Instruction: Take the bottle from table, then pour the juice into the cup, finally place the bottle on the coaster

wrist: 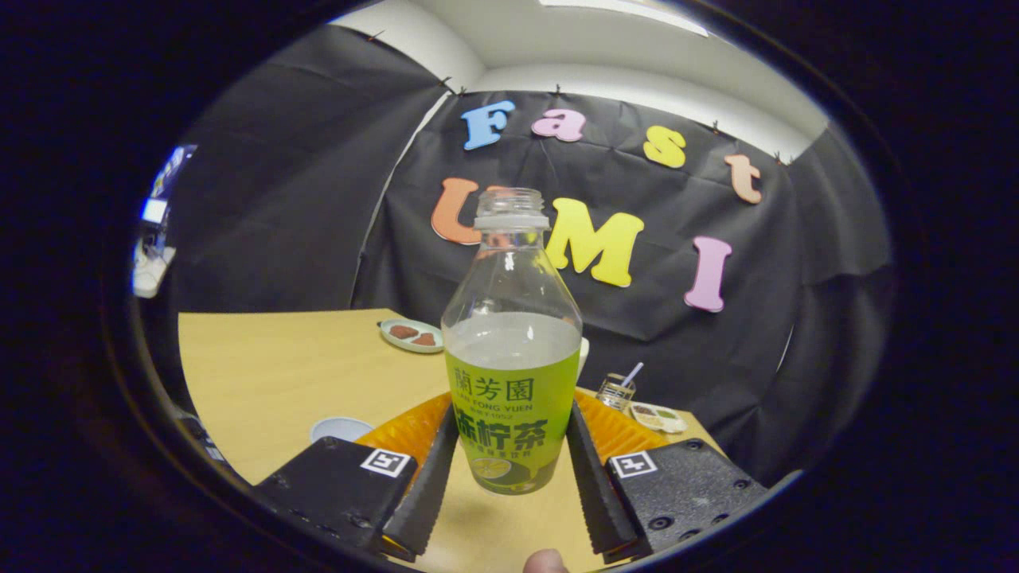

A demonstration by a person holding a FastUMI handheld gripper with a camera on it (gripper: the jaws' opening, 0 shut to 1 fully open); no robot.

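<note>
I see uncapped bottle (512, 350), green label with Chinese characters, upright between my gripper (509, 469) fingers; both press its sides. Cup (341, 429) beside left finger.

Uncapped green-labelled bottle (512, 362) stands upright on table, cup (341, 429) nearby.

bottle (512, 374) between gripper (509, 469) fingers, bare table (279, 366) leftward

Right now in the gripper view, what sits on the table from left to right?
White cup → plate of brown snacks → bottle, gripped between the gripper fingers → small glass with a straw → small dish.
</note>
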